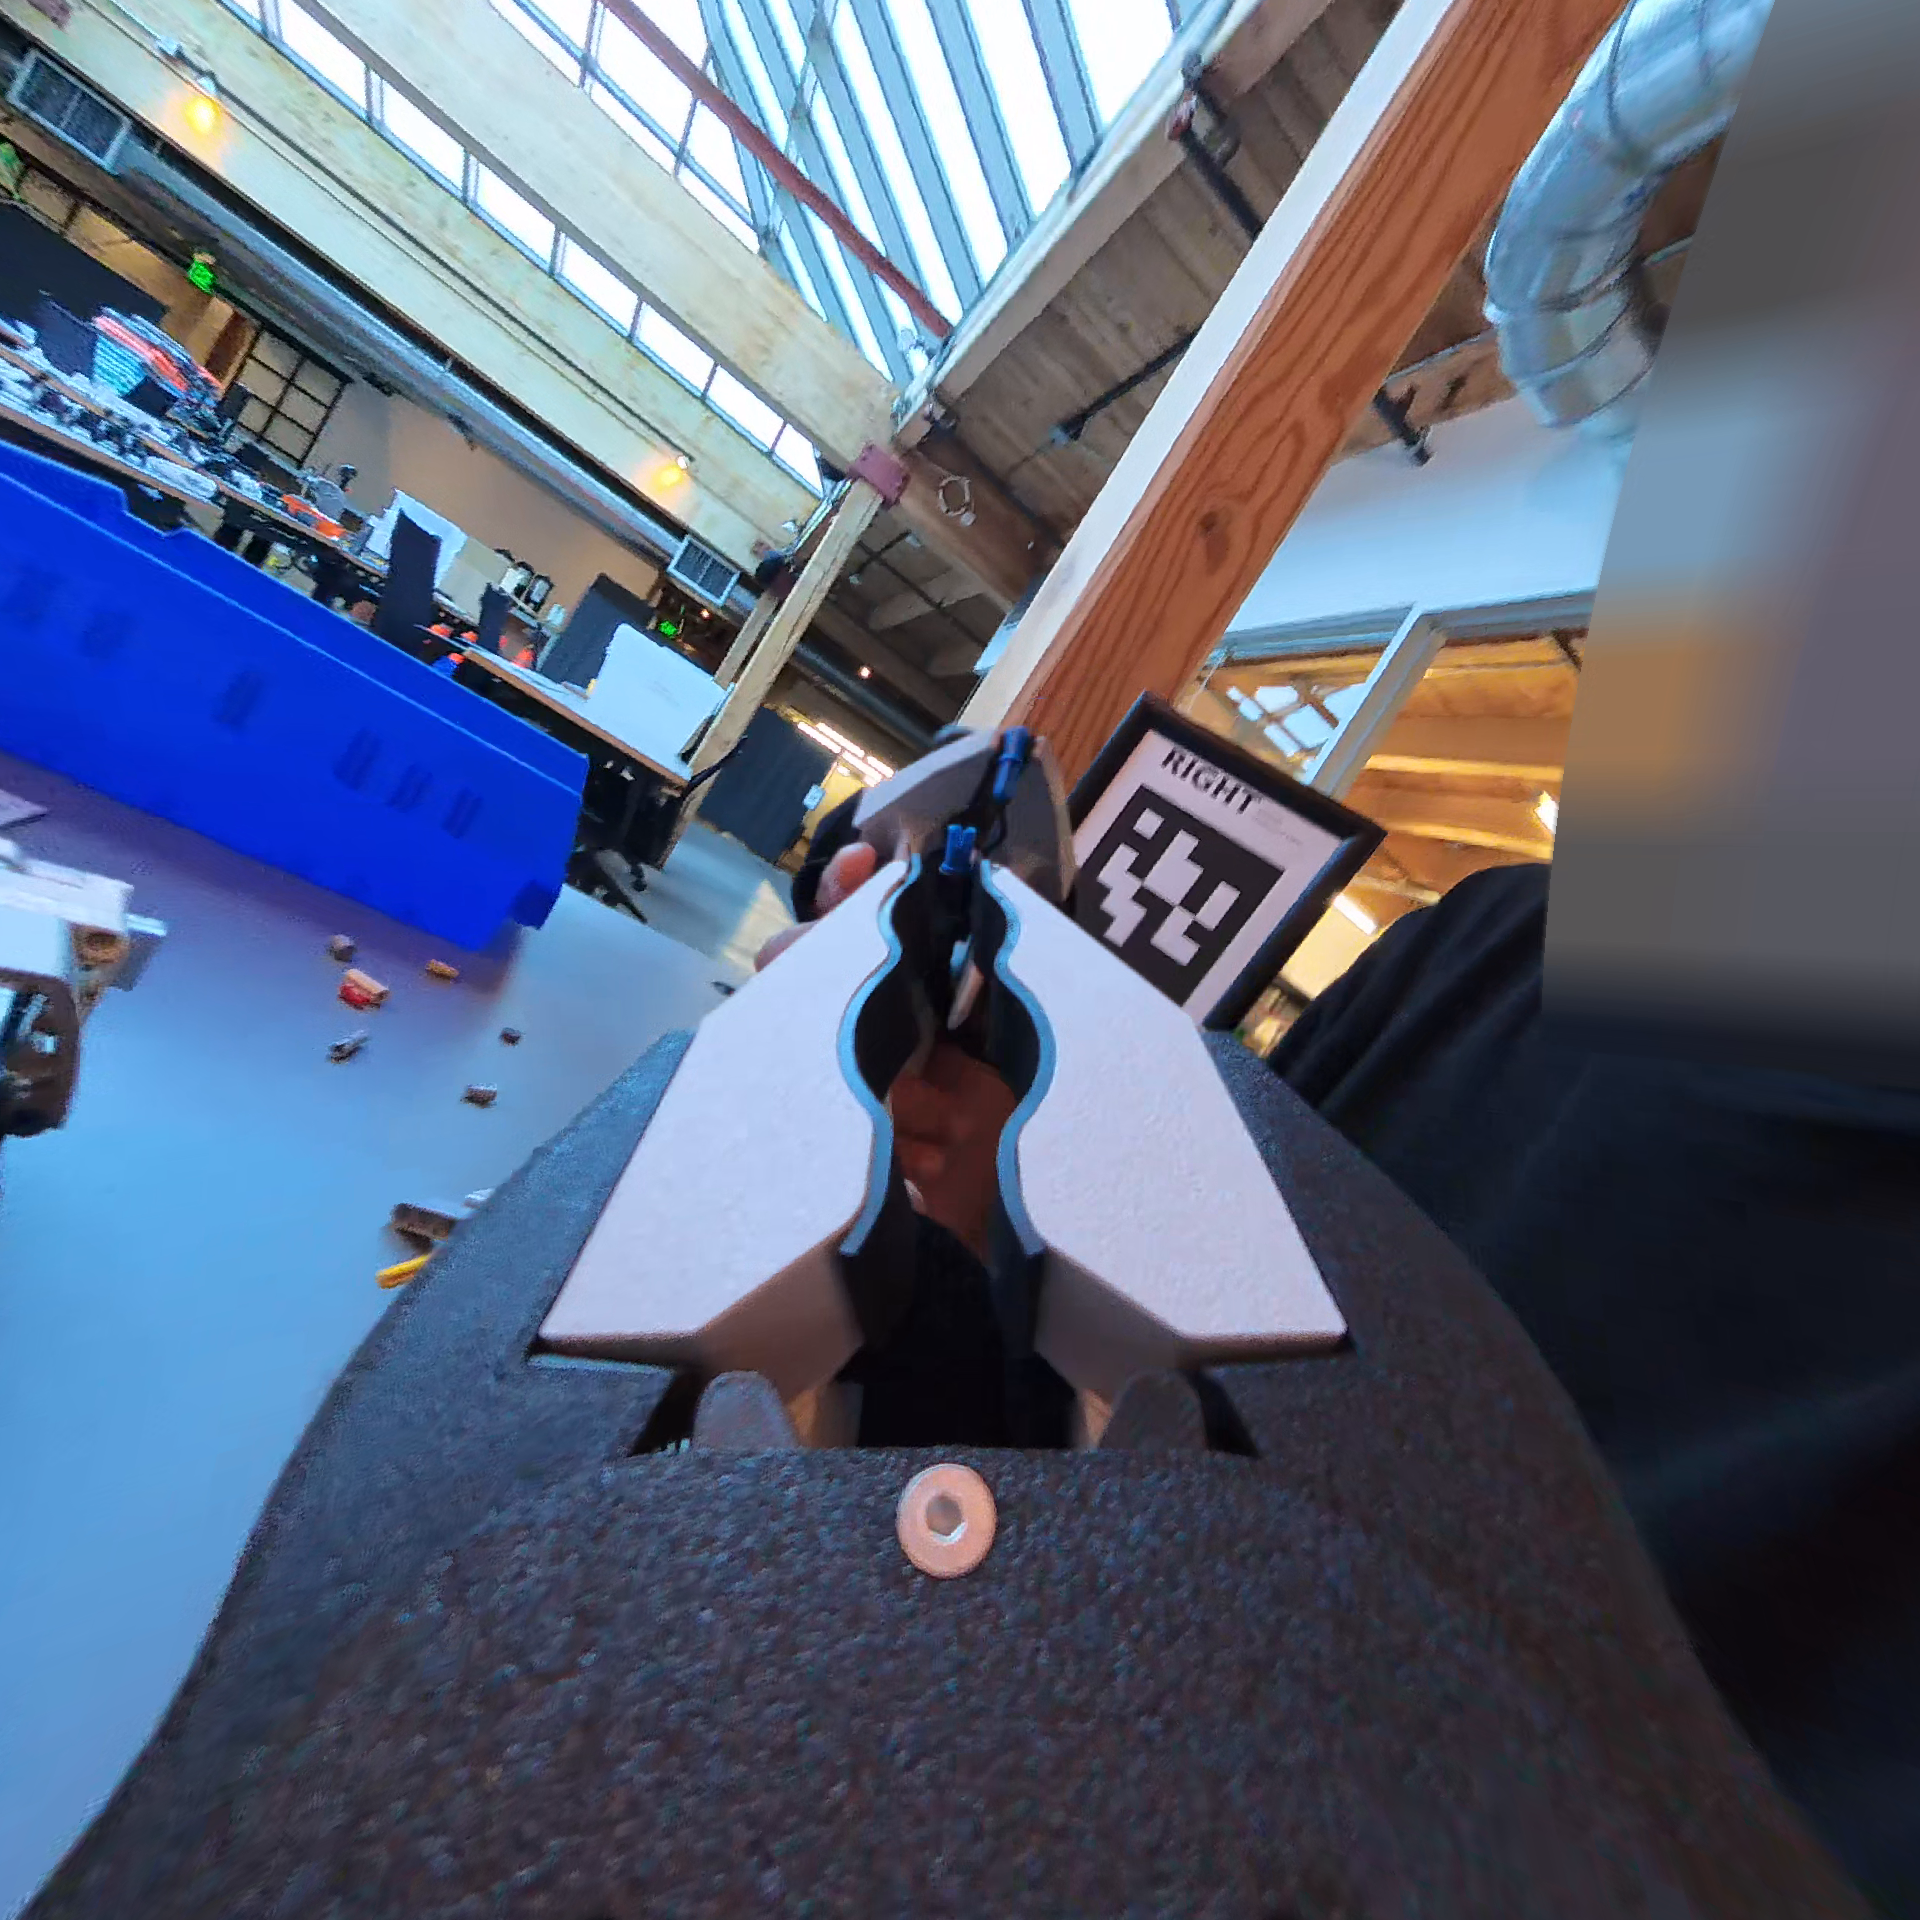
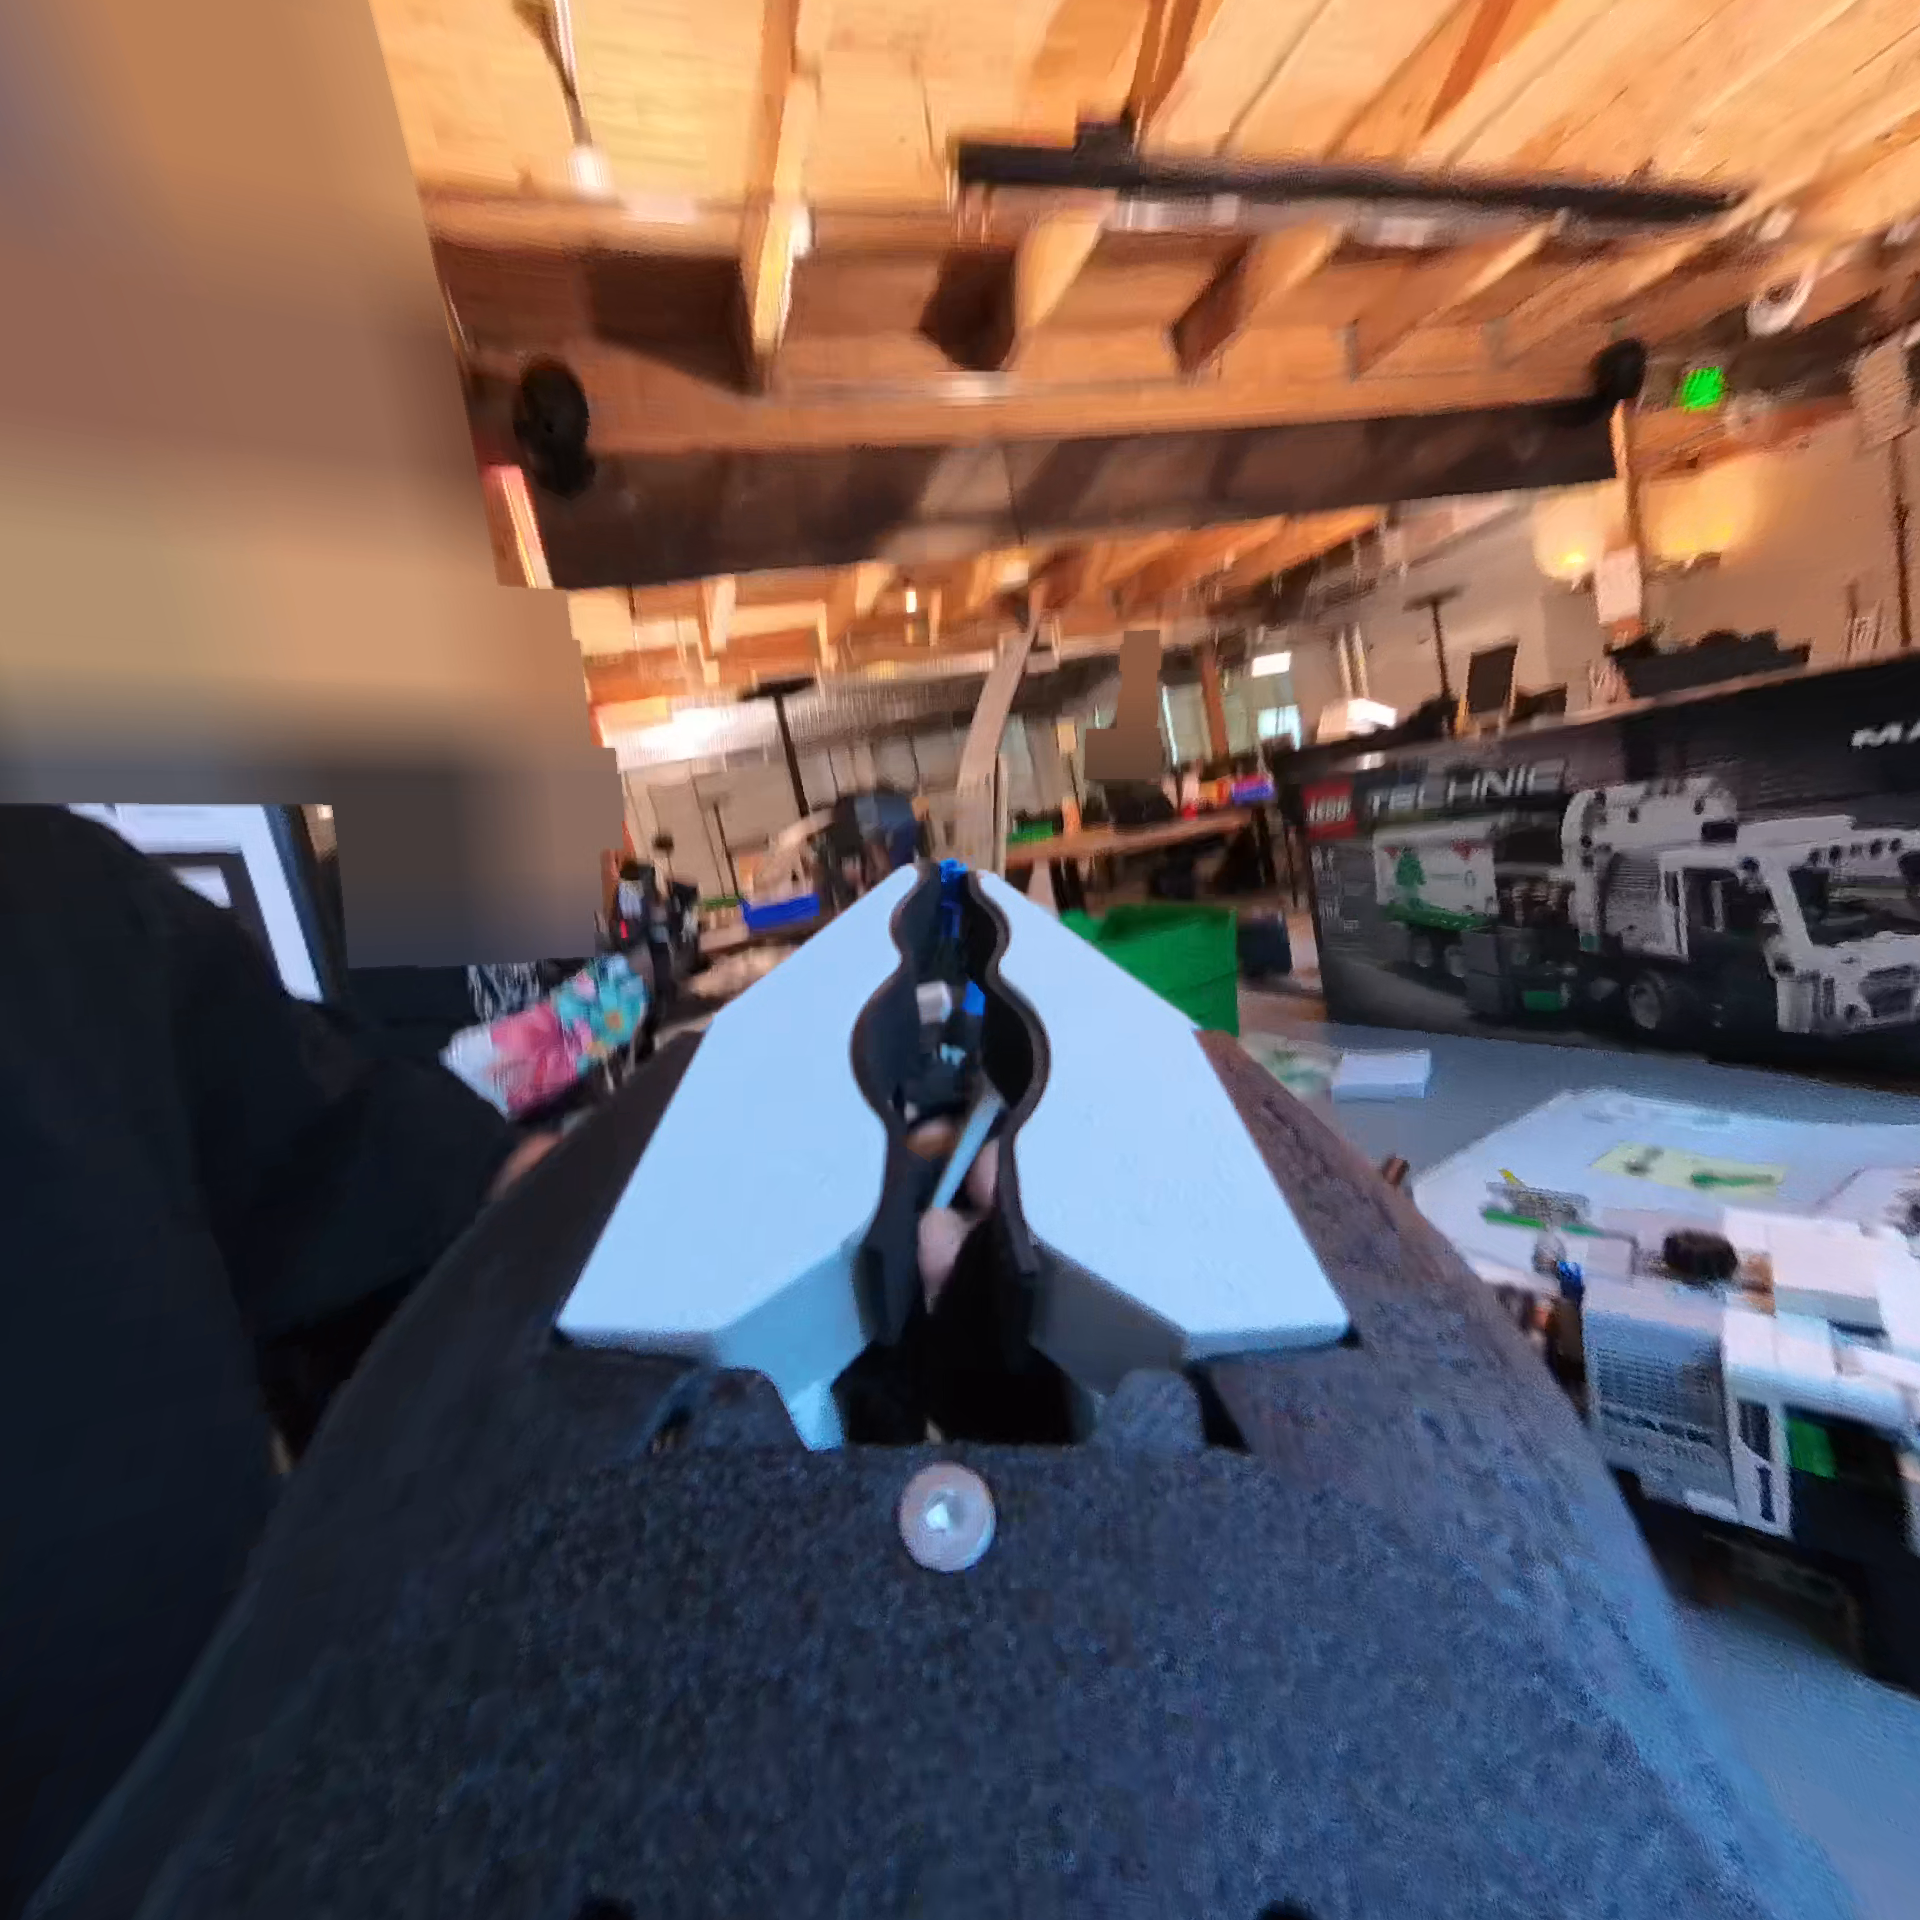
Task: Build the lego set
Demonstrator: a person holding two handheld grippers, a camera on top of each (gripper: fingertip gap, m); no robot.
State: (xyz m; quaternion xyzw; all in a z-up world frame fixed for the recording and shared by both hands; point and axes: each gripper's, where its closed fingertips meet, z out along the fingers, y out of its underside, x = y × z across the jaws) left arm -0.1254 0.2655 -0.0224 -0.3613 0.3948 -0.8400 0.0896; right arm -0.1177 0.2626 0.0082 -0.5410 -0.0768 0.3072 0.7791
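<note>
My left gripper (image 1: pixel 951 864) is held up off the table, tilted upward. It is shut on a small black Lego part with a blue pin (image 1: pixel 954 837) at its tip. Just beyond it, tip to tip, is my right gripper (image 1: pixel 1003 795), with another blue pin (image 1: pixel 1014 746) showing and a hand behind it. In the right wrist view my right gripper (image 2: pixel 948 881) is shut on a small black, white and blue Lego part (image 2: pixel 940 1023), with a blue pin (image 2: pixel 948 871) at the fingertips. Whether the two parts touch is hidden.
A blue bin (image 1: pixel 260 707) stands at the back left, with loose small pieces (image 1: pixel 364 987) on the grey table (image 1: pixel 208 1195). A white Lego truck build (image 2: pixel 1714 1382), an instruction booklet (image 2: pixel 1683 1174) and the set's box (image 2: pixel 1610 894) are at the right. A person in black sits close by.
</note>
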